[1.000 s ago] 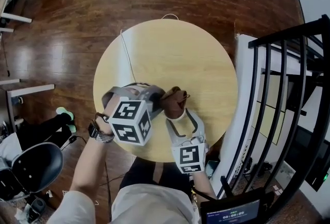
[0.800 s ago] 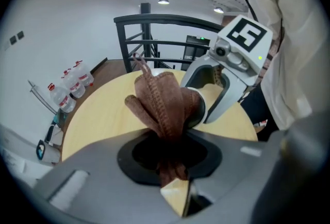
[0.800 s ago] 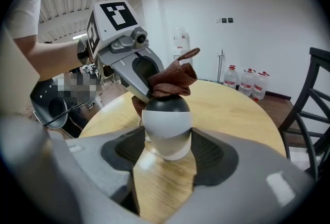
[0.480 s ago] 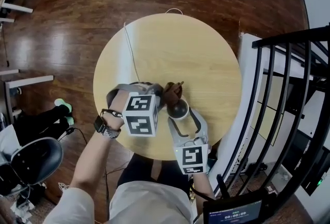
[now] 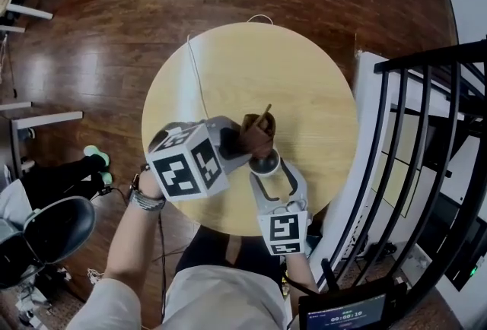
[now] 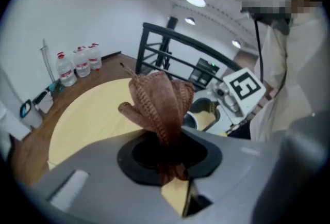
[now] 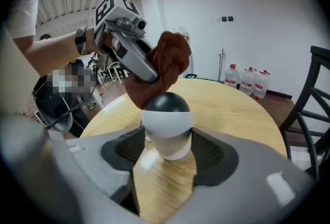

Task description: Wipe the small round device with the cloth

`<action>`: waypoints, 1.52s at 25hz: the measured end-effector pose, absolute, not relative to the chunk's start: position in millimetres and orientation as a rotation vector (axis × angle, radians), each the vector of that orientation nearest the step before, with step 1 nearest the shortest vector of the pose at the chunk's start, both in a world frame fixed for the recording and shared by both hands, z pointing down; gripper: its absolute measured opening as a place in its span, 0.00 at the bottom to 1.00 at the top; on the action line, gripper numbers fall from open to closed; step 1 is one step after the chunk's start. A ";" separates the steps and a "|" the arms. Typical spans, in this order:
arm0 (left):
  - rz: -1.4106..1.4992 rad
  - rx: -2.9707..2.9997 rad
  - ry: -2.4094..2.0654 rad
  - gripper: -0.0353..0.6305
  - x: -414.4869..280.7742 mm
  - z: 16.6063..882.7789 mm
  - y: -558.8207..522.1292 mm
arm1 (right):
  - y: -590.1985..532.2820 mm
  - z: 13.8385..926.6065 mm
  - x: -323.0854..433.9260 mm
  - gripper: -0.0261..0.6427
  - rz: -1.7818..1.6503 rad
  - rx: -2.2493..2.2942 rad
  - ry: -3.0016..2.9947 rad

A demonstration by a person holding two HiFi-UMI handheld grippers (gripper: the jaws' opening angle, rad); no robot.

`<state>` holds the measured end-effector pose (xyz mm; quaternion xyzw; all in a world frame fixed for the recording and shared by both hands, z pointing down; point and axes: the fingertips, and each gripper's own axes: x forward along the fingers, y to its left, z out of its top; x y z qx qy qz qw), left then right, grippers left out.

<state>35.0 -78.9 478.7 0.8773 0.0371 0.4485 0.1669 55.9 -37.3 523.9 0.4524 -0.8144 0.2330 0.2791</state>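
Both jaws are full. The left hand-held gripper (image 5: 234,142) pinches the cloth (image 6: 157,101); the right hand-held gripper (image 7: 166,138) squeezes the device (image 7: 166,114) near the counter (image 5: 304,93) edge. Cloth touches its dark top. Push too hard and the smooth device could pop out and roll off.

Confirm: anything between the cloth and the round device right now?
Nothing visible does. The left gripper is shut on the brown cloth, the right gripper on the small round device. In the right gripper view the cloth lies against the device's dark dome, with no gap showing.
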 end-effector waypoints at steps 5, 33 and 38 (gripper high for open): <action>1.537 2.451 0.413 0.18 35.8 506.8 -69.6 | -37.0 523.1 49.7 0.46 0.637 1.208 -2.196; 1.284 2.433 0.944 0.18 74.2 468.1 -105.2 | -37.2 486.7 48.3 0.47 0.664 1.275 -2.260; 1.500 2.249 1.321 0.18 82.1 478.2 -74.9 | -32.7 488.5 40.1 0.47 0.665 1.269 -2.245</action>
